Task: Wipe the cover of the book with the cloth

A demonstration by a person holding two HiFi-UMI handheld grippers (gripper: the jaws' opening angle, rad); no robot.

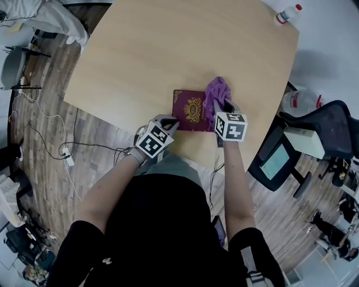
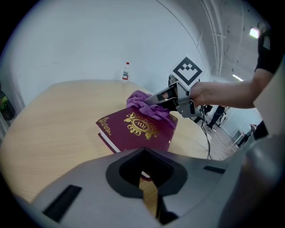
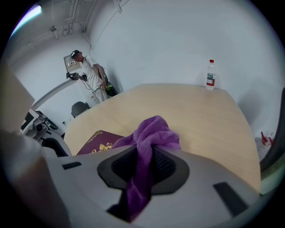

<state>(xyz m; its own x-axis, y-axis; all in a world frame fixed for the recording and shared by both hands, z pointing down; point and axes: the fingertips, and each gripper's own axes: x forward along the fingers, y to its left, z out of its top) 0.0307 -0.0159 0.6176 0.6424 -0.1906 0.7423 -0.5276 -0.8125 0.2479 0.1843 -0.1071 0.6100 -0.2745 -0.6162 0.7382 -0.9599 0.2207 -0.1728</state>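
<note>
A maroon book [image 1: 189, 110] with a gold crest lies flat near the table's front edge. My right gripper [image 1: 223, 105] is shut on a purple cloth [image 1: 216, 93], which rests on the book's right part. In the right gripper view the cloth [image 3: 153, 131] bunches out between the jaws of the right gripper [image 3: 144, 167], with the book [image 3: 95, 144] down to the left. My left gripper [image 1: 171, 124] is at the book's near left corner, shut with nothing between its jaws. From the left gripper [image 2: 143, 176] I see the book [image 2: 138, 129], the cloth [image 2: 144, 103] and the right gripper [image 2: 176, 95].
A small water bottle [image 1: 286, 14] stands at the wooden table's [image 1: 168, 50] far right corner. Right of the table are a large bottle [image 1: 302, 101] and an office chair [image 1: 331, 132]. Cables lie on the floor at left. A person [image 3: 91, 73] stands far behind.
</note>
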